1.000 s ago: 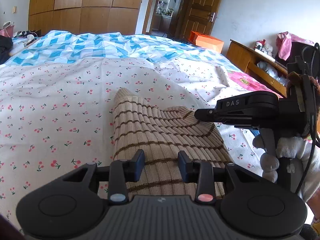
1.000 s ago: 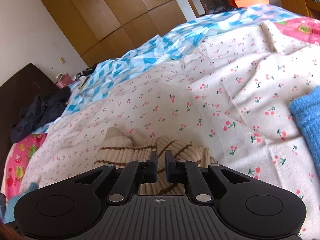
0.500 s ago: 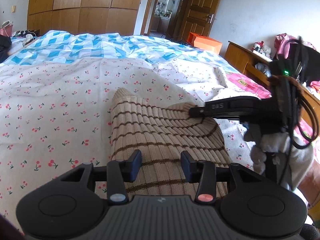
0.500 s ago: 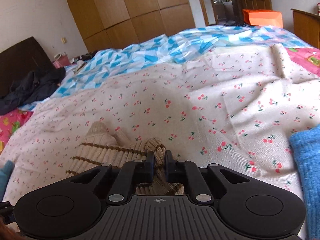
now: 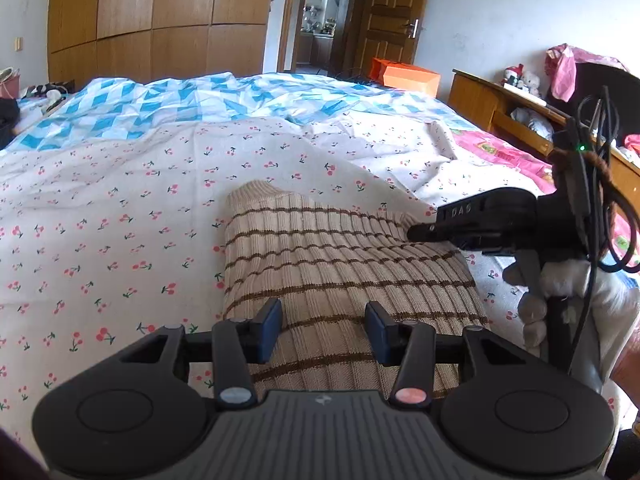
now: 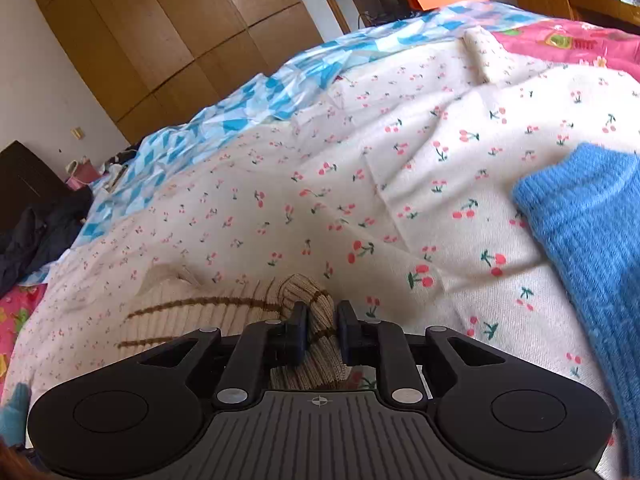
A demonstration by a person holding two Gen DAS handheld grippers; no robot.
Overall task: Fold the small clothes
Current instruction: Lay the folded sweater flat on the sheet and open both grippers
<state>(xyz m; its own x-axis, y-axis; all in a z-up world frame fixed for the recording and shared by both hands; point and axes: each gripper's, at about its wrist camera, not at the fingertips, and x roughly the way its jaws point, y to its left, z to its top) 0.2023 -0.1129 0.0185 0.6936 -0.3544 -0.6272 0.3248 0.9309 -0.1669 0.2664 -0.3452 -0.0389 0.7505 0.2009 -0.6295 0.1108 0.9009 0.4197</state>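
Observation:
A beige ribbed knit garment with brown stripes (image 5: pixel 320 264) lies folded on the cherry-print bedsheet (image 5: pixel 120 208). My left gripper (image 5: pixel 322 330) hovers open over its near edge, holding nothing. My right gripper (image 6: pixel 322 330) has its jaws slightly parted around a fold of the same garment (image 6: pixel 312 300). In the left wrist view the right gripper (image 5: pixel 418 234) comes in from the right at the garment's far right corner.
A blue knit garment (image 6: pixel 592 232) lies on the sheet to the right. A blue-and-white quilt (image 5: pixel 180 100) covers the far part of the bed. A wooden desk (image 5: pixel 500 100) stands on the right, wardrobes (image 5: pixel 152 20) behind.
My right gripper's jaws have parted slightly on the garment's fold. The right gripper has shifted right, drawing the corner outward. My left gripper stays open over the near edge.

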